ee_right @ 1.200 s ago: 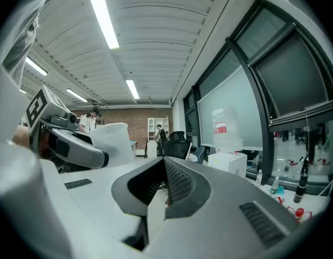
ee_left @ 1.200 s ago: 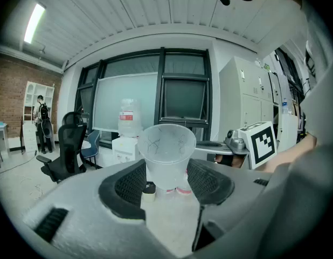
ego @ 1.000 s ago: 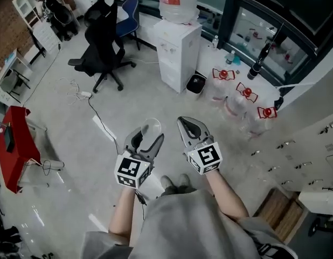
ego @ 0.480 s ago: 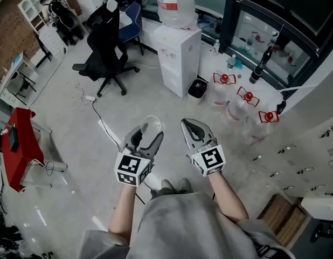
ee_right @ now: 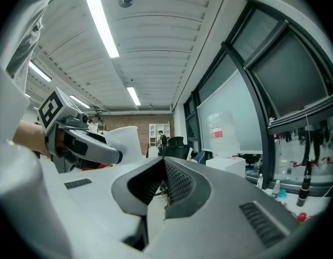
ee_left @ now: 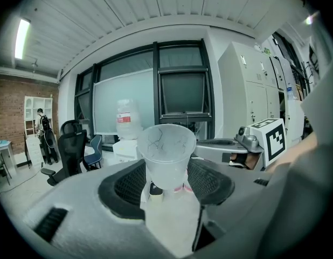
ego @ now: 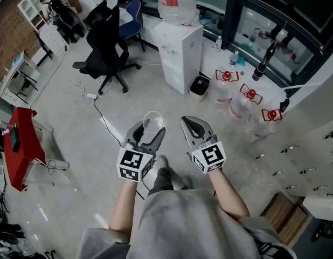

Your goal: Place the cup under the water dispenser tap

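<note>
A clear plastic cup (ego: 153,121) stands upright between the jaws of my left gripper (ego: 148,134), which is shut on its lower part. In the left gripper view the cup (ee_left: 166,154) fills the middle, held by its base. My right gripper (ego: 190,126) is beside it on the right, shut and empty; its jaws meet in the right gripper view (ee_right: 165,183). The white water dispenser (ego: 180,53) with a large bottle (ego: 177,1) on top stands ahead across the floor, well apart from both grippers. It shows small in the left gripper view (ee_left: 127,143).
A black office chair (ego: 110,42) stands left of the dispenser. Beside the dispenser sit a black bin (ego: 199,85) and several red-capped water jugs (ego: 239,104). A cable and power strip (ego: 85,96) lie on the floor at left. Lockers (ego: 312,150) line the right.
The person has taken a step, and both grippers have moved slightly forward toward the dispenser. The cup stays in the left gripper and the right stays shut.
</note>
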The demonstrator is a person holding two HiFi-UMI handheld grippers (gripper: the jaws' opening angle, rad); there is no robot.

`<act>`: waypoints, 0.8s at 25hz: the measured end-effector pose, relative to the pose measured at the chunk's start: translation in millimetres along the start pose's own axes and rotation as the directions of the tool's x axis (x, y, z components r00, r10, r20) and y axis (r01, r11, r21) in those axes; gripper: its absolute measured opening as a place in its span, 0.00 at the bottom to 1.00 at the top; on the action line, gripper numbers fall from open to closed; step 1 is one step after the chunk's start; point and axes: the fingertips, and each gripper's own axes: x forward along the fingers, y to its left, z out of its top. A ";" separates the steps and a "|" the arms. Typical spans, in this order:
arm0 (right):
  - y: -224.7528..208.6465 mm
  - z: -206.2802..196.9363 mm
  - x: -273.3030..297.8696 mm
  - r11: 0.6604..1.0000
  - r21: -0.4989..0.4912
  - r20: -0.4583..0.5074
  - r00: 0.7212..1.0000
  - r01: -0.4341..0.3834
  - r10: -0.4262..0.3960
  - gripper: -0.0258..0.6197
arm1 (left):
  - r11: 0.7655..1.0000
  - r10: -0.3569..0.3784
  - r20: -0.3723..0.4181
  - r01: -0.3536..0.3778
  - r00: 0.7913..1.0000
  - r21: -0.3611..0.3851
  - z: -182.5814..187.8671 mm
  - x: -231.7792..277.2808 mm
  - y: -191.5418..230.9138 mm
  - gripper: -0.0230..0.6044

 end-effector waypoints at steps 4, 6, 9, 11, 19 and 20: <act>-7.5 -6.0 17.2 1.000 0.007 -0.006 1.000 0.006 -0.006 0.06 | 1.000 -0.010 -0.006 0.010 1.000 -0.003 -2.5 14.4 16.7 0.43; -13.6 -8.2 28.8 1.000 0.010 -0.011 1.000 0.014 -0.014 0.06 | 1.000 -0.017 -0.009 0.017 1.000 -0.007 -2.0 24.2 28.3 0.43; -23.5 -13.6 48.0 0.999 0.017 -0.024 0.999 0.029 -0.029 0.06 | 0.999 -0.032 -0.014 0.032 0.999 -0.011 -2.5 39.5 46.7 0.43; -29.7 -16.3 63.2 0.999 0.021 -0.031 0.999 0.043 -0.042 0.06 | 0.999 -0.045 -0.019 0.044 0.999 -0.014 -3.7 49.6 61.0 0.43; -46.0 -23.8 123.3 0.995 0.034 -0.058 0.994 0.094 -0.091 0.06 | 0.995 -0.102 -0.039 0.101 0.994 -0.024 -6.1 86.1 121.0 0.43; -47.1 -24.4 130.9 0.994 0.035 -0.061 0.993 0.100 -0.098 0.06 | 0.994 -0.109 -0.040 0.108 0.993 -0.025 -5.8 89.6 128.2 0.43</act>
